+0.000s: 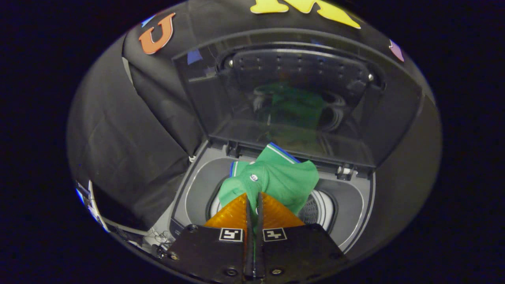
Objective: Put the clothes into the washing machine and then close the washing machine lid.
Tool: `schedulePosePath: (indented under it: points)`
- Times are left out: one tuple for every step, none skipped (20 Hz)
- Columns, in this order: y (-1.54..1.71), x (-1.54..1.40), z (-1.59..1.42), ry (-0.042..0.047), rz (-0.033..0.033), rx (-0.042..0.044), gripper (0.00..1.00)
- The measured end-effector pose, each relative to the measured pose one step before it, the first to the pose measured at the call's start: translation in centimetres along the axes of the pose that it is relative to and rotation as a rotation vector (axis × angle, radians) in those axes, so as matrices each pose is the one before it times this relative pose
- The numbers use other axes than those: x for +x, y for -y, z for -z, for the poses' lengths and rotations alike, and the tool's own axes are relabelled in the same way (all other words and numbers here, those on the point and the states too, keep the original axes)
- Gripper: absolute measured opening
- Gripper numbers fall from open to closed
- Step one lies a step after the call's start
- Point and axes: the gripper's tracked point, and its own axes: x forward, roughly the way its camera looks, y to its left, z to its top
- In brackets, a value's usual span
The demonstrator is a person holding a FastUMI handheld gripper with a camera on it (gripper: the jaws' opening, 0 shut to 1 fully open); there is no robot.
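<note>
1. Black cloth hangs as the booth's wall behind and beside a top-loading washing machine, which lies below and ahead of the gripper.
2. A green garment with blue-and-white trim is bunched up directly ahead of the gripper, its near edge caught between the two fingers.
3. The gripper is nearly closed, its fingers drawn to a thin slit with a sliver of green fabric showing in that slit, so it is pinching the garment.
4. The garment hangs over the round mouth of the drum. Its far end reaches toward the hinge side of the opening, beyond the fingertips.
5. Perforated drum wall shows just beside the garment, past the right finger.
6. A grey top deck rings the drum opening on both sides of the fingers.
7. The lid stands raised, well beyond the garment, hinged at the far edge of the deck. Its dark glossy underside carries a faint green reflection of the garment.
8. Some cables lie beside the near corner of the machine, off the left finger.
</note>
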Motion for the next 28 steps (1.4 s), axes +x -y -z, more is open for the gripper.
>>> schedulePosePath:
  points:
    - [0.058, 0.396, 0.651, -0.02449, 0.01029, -0.00340, 0.06]
    - [0.010, 0.469, 0.344, -0.01232, 0.00601, -0.00170, 0.06]
    - [0.223, 0.543, 0.283, -0.00831, 0.00811, 0.00096, 0.05]
    - [0.224, 0.426, 0.324, -0.00991, 0.00985, 0.00866, 0.06]
    - [0.156, 0.311, 0.426, -0.01619, 0.00673, 0.01388, 0.06]
    - [0.191, 0.414, 0.484, -0.01929, 0.00586, 0.02368, 0.06]
    - [0.078, 0.420, 0.377, -0.01739, -0.00215, 0.01822, 0.06]
    - [0.125, 0.464, 0.504, -0.02434, -0.00366, 0.01716, 0.06]
    - [0.210, 0.366, 0.258, -0.01272, 0.00307, 0.01291, 0.06]
    - [0.210, 0.276, 0.066, -0.00681, 0.00585, 0.00668, 0.05]
    - [0.248, 0.311, 0.187, -0.00685, 0.00417, 0.00737, 0.05]
    - [-0.067, 0.438, 0.362, -0.01707, -0.00675, 0.00898, 0.05]
    - [-0.013, 0.317, 0.432, -0.02227, -0.00505, 0.00484, 0.05]
    - [0.389, 0.337, 0.334, -0.01959, 0.01235, 0.00728, 0.06]
    - [0.398, 0.236, 0.155, -0.00509, 0.01594, 0.00611, 0.06]
    - [0.134, 0.236, 0.187, -0.00232, 0.00759, 0.00828, 0.05]
    - [-0.005, 0.129, 0.188, -0.00411, -0.00051, 0.00703, 0.05]
    - [0.032, 0.063, 0.162, -0.00400, 0.00092, 0.00452, 0.06]
    - [0.115, 0.031, 0.126, -0.00271, 0.00071, 0.00182, 0.06]
    - [0.042, 0.063, 0.015, 0.00118, 0.00095, -0.00108, 0.05]
    - [0.037, 0.004, -0.012, 0.00278, 0.00221, -0.00261, 0.06]
    - [-0.073, -0.033, 0.007, 0.00114, -0.00078, -0.00192, 0.05]
    - [-0.072, -0.047, -0.064, 0.00041, -0.00117, -0.00379, 0.06]
    - [-0.031, -0.041, -0.019, 0.00182, -0.00053, -0.00517, 0.06]
    - [-0.050, -0.055, -0.090, 0.00253, 0.00193, -0.00324, 0.06]
    - [0.002, -0.051, -0.036, 0.00191, 0.00131, -0.00516, 0.05]
    - [0.060, -0.074, -0.176, 0.00735, 0.00388, -0.00609, 0.06]
    - [0.288, -0.095, -0.251, 0.00809, 0.01198, -0.00559, 0.06]
